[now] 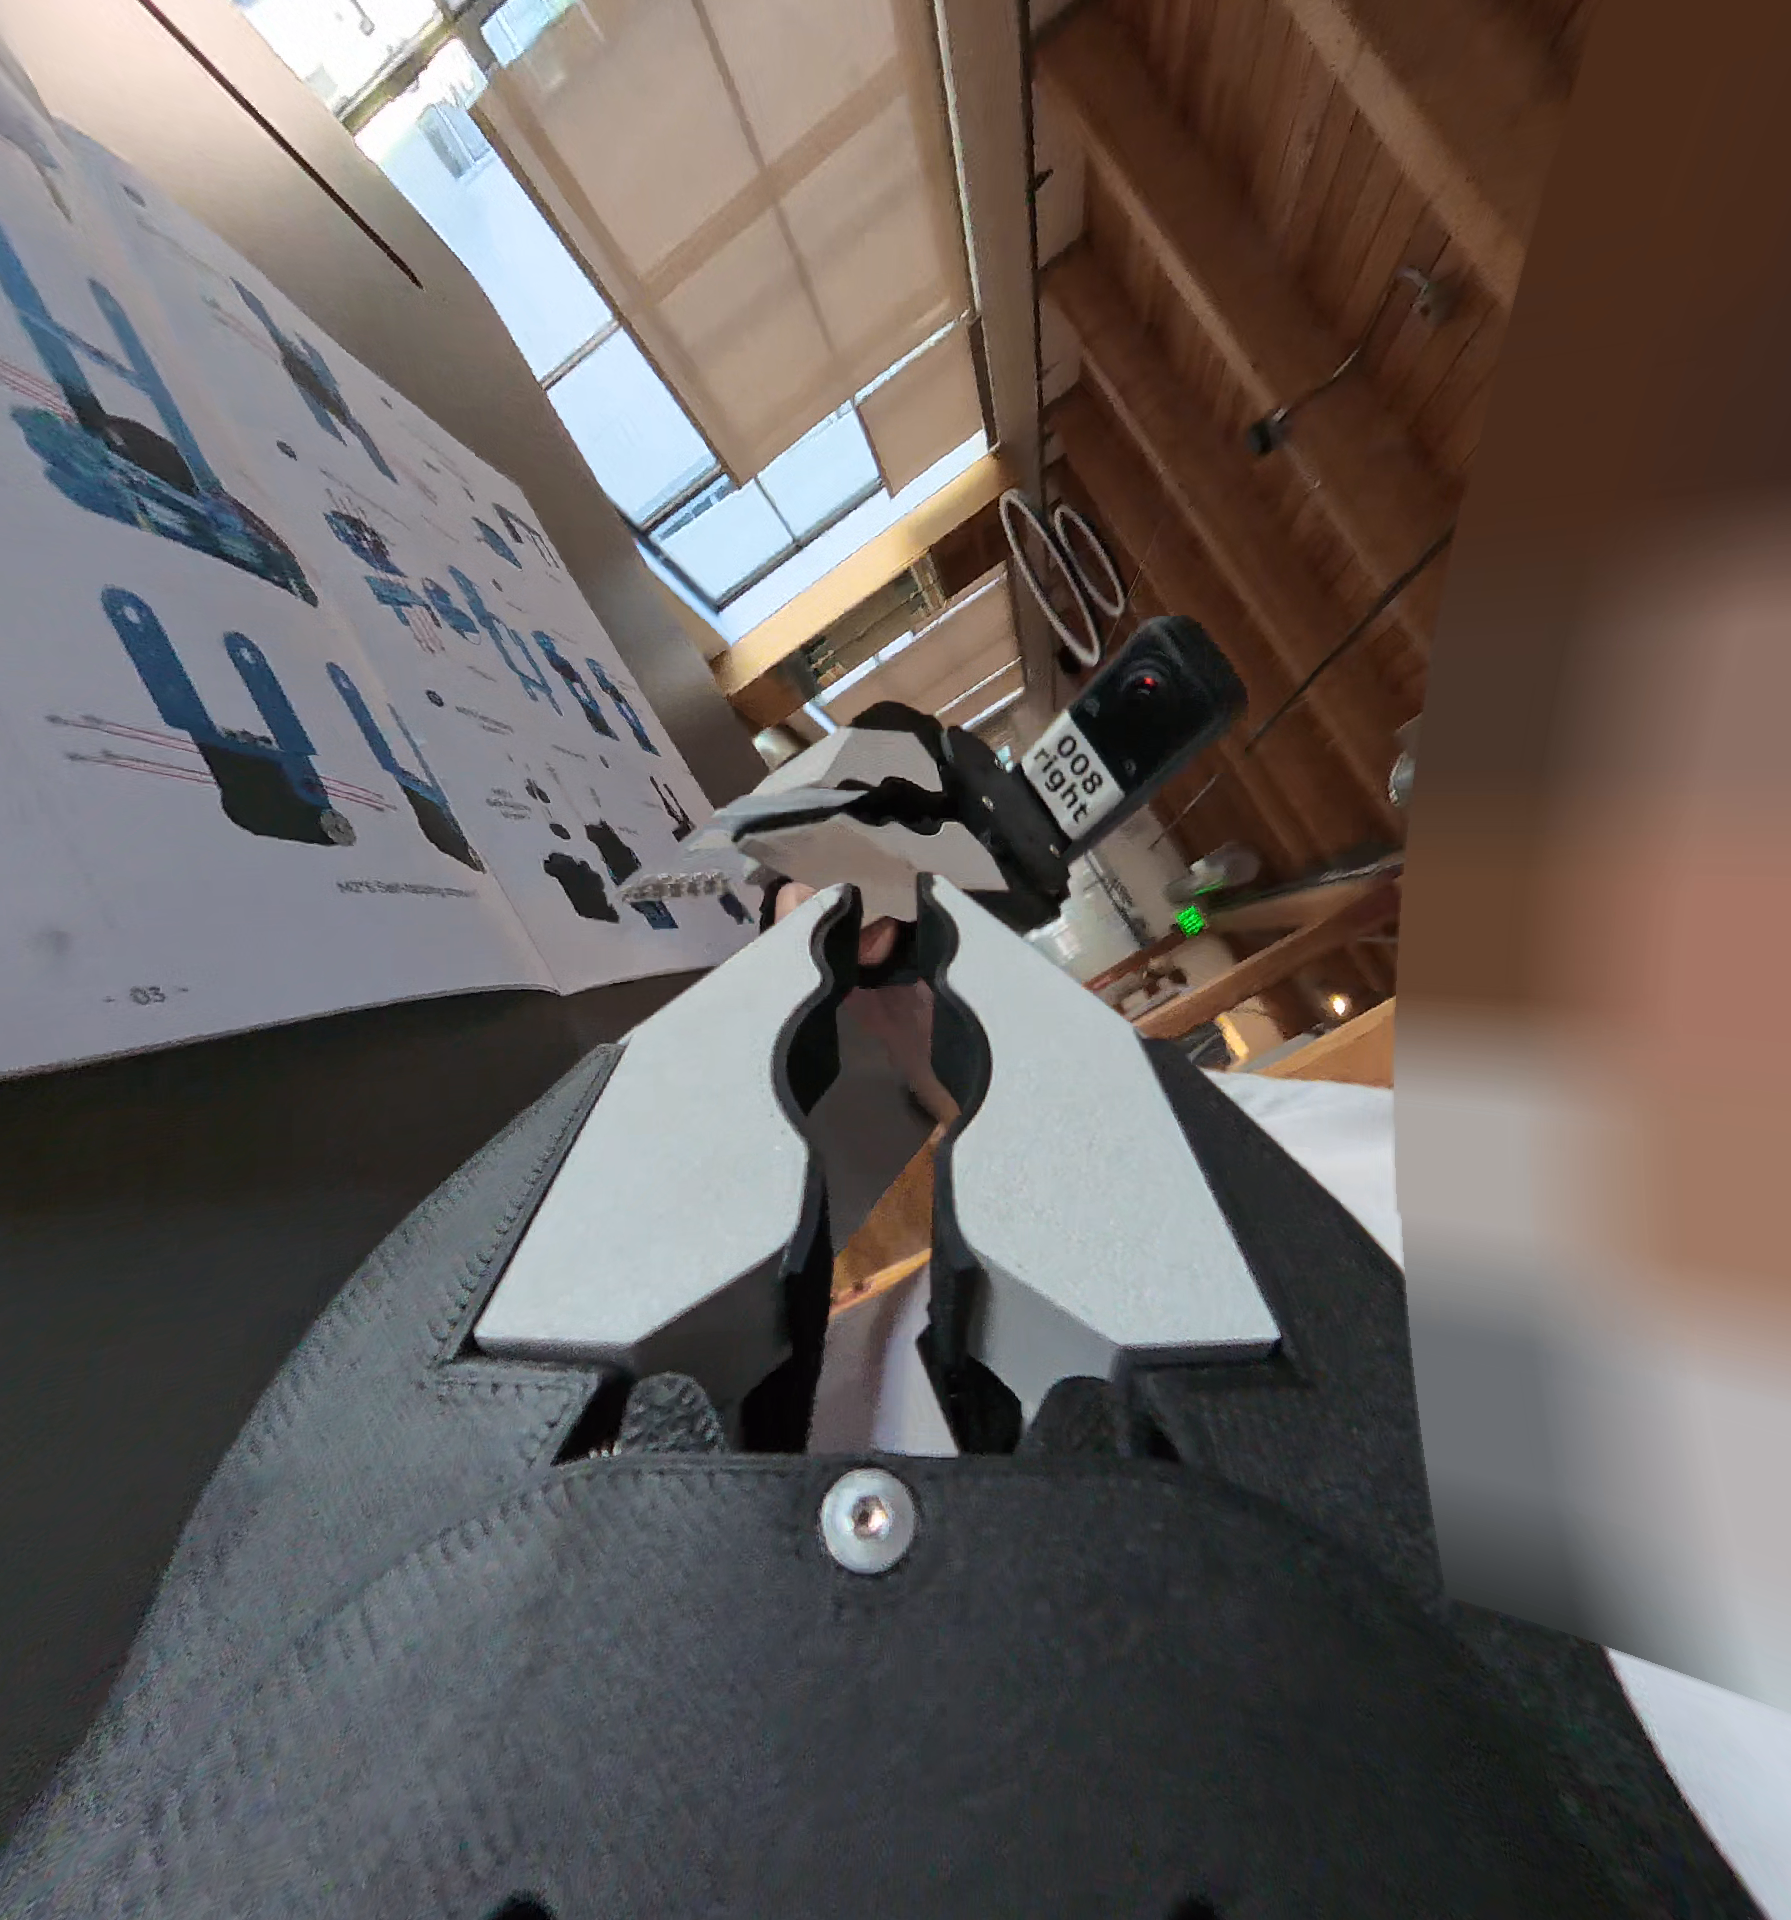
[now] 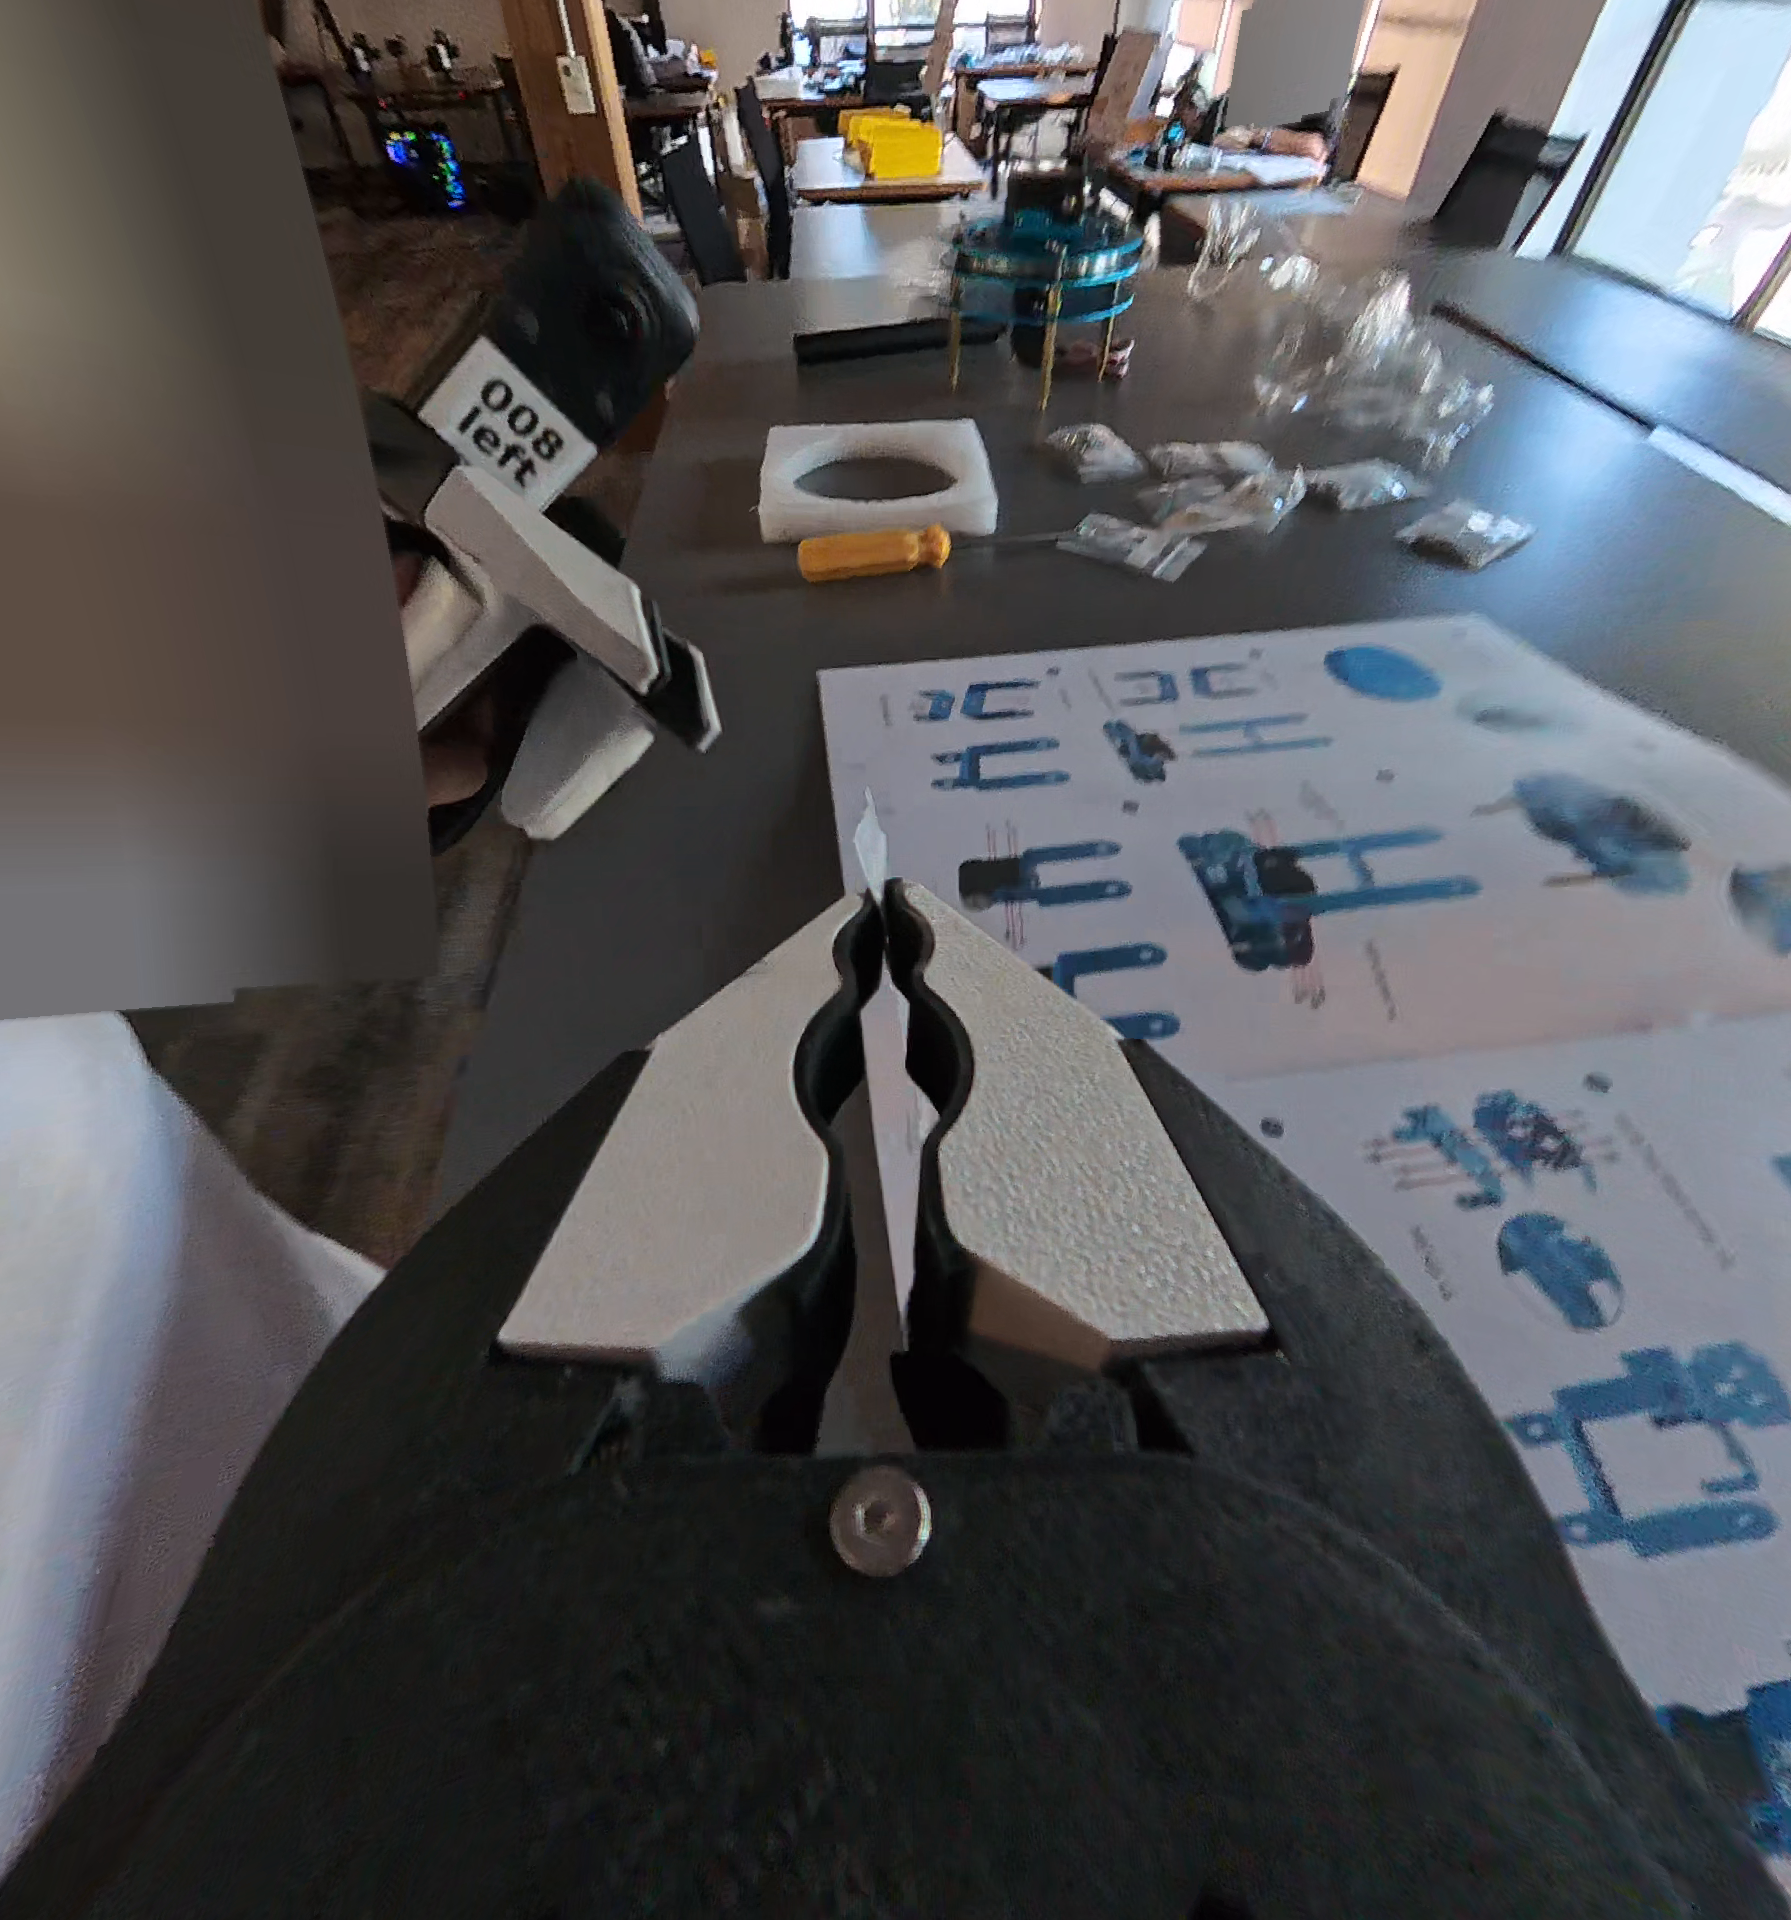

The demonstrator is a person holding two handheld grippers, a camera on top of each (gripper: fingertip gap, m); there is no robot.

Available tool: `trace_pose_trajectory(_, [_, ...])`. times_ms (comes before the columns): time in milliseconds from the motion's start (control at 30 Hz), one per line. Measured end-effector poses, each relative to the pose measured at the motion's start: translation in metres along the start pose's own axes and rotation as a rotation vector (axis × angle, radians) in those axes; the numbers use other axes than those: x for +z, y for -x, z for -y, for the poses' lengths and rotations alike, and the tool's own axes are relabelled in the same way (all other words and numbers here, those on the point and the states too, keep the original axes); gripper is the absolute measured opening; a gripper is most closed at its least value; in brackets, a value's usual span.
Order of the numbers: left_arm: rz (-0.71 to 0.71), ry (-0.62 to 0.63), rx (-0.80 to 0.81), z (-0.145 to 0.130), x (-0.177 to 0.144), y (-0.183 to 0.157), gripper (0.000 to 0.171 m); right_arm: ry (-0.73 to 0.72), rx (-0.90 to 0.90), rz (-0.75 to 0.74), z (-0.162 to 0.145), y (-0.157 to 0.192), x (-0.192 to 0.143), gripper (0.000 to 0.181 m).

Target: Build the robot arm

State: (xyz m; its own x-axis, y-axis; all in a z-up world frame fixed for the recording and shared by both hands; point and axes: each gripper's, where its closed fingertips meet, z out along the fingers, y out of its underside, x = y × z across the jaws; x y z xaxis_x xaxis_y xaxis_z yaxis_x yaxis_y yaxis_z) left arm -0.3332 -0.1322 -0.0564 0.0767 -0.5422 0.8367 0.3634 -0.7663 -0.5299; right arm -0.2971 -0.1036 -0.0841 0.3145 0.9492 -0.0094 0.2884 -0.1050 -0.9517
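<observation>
Table: dark grey top (image 2: 725, 831), running away toward 12 o'clock in the right wrist view.
Booklet: open white instruction booklet (image 2: 1390, 935) with blue part drawings, flat on the table at 3 o'clock of the right gripper; its spine runs roughly left to right in that view.
Foam block: white square foam (image 2: 880, 509) with a round hole cut through, nothing in the hole, at 12 o'clock beyond the booklet.
Blue assembly: round blue-tiered piece on brass posts (image 2: 1047, 260), upright, farther off at 12 o'clock.
Screwdriver: yellow handle (image 2: 870, 551) just in front of the foam block, long axis left to right, thin shaft pointing to 3 o'clock.
Bags: small clear bags (image 2: 1223, 488) of small parts, spread at 1 o'clock; the contents are too blurred to name.
Right gripper (image 2: 886, 904): fingers nearly together, pinching a small clear packet (image 2: 872, 842) that stands edge-on and sticks out toward 12 o'clock; in the left wrist view a row of small metal pieces shows in the packet (image 1: 673, 886).
Left gripper (image 1: 886, 914): fingers a narrow gap apart, holding nothing, raised off the table at 10 o'clock of the right one.
</observation>
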Motion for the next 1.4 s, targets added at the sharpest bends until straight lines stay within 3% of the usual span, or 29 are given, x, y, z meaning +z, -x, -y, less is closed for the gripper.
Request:
trace_pose_trajectory(200, [0.064,-0.171,0.002,0.023,-0.003,0.018,0.033,-0.036,-0.161,-0.099,0.011,0.000,0.015,0.000])
trace_pose_trajectory(400, [-0.076,-0.151,-0.129,0.015,0.007,0.012,0.017,-0.042,-0.279,-0.183,0.012,-0.001,0.015,0.000])
trace_pose_trajectory(667, [-0.068,-0.166,-0.133,0.015,0.011,0.019,0.005,-0.042,-0.340,-0.238,0.010,-0.007,0.009,0.000])
trace_pose_trajectory(800, [-0.023,-0.204,-0.131,0.020,0.013,0.027,0.019,-0.055,-0.374,-0.245,0.011,-0.009,0.005,0.000])
trace_pose_trajectory(1133, [-0.162,-0.195,-0.205,0.017,0.028,0.017,0.008,-0.081,-0.634,-0.314,0.020,0.000,0.000,0.000])
trace_pose_trajectory(1200, [-0.166,-0.193,-0.182,0.017,0.028,0.015,0.000,-0.075,-0.648,-0.318,0.019,0.000,0.001,0.000])
trace_pose_trajectory(1400, [-0.160,-0.184,-0.170,0.017,0.029,0.017,0.000,-0.079,-0.635,-0.321,0.018,-0.004,0.000,0.000])
